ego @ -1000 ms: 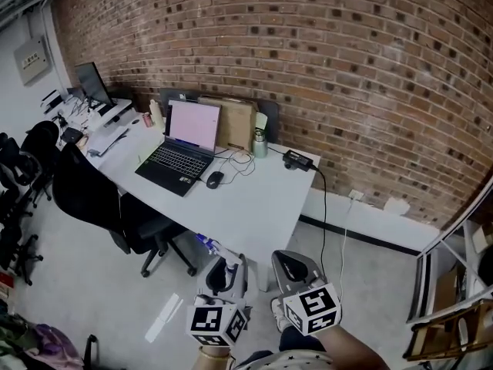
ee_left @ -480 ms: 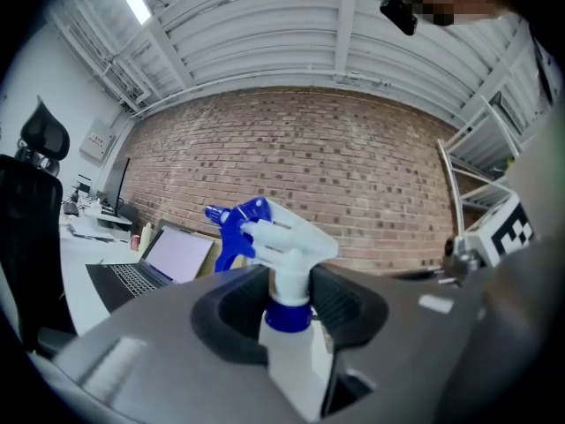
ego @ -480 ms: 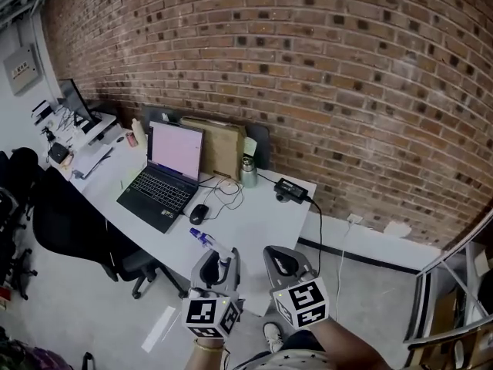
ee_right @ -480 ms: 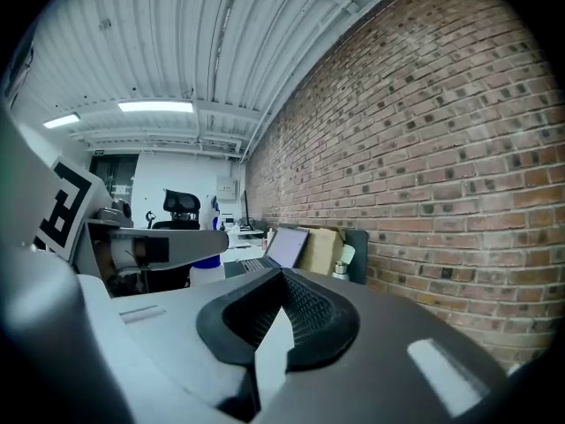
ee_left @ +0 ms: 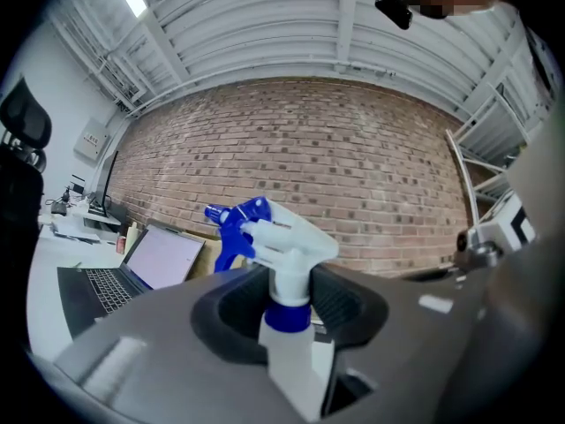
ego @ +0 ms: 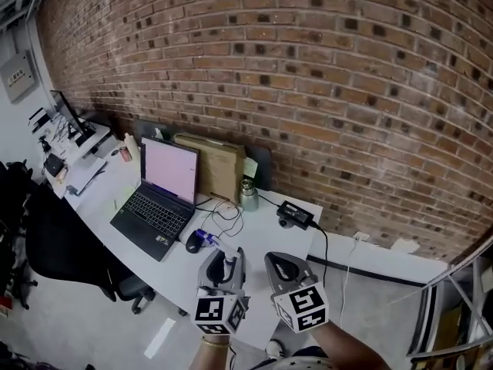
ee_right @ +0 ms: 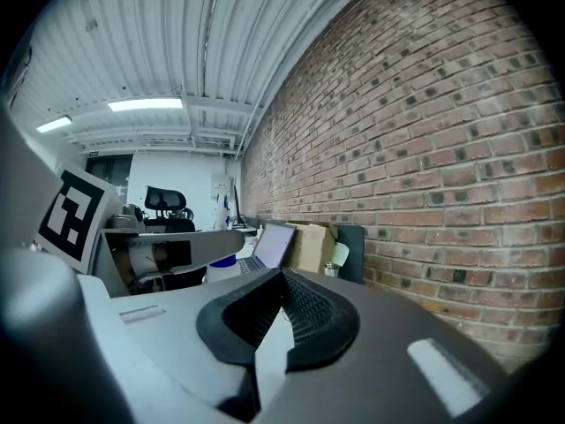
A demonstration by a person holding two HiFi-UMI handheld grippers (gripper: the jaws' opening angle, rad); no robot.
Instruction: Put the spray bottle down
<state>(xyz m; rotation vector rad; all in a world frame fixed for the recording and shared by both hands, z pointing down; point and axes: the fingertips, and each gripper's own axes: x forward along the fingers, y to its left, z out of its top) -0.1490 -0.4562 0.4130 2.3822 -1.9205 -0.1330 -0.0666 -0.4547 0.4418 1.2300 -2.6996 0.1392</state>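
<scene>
The spray bottle (ee_left: 284, 247) is white with a blue collar and a blue trigger and nozzle. My left gripper (ee_left: 288, 306) is shut on its neck and holds it upright, nozzle pointing left toward the laptop. In the head view the left gripper (ego: 222, 268) hangs over the near edge of the white desk (ego: 258, 233), with the bottle's blue nozzle (ego: 205, 238) just ahead of it. My right gripper (ego: 286, 269) is beside it on the right, shut with nothing in it. In its own view the right gripper (ee_right: 281, 318) has its black pads pressed together.
On the desk stand an open laptop (ego: 160, 195), a black mouse (ego: 192, 243), a cardboard box (ego: 216, 169), a small metal cup (ego: 248, 196) and a black power adapter (ego: 296, 215) with its cable. A black office chair (ego: 65, 245) stands to the left. A brick wall (ego: 308, 91) backs the desk.
The view has closed in on the desk, and both grippers have come forward from over the floor to over its near edge. The left gripper still holds the bottle.
</scene>
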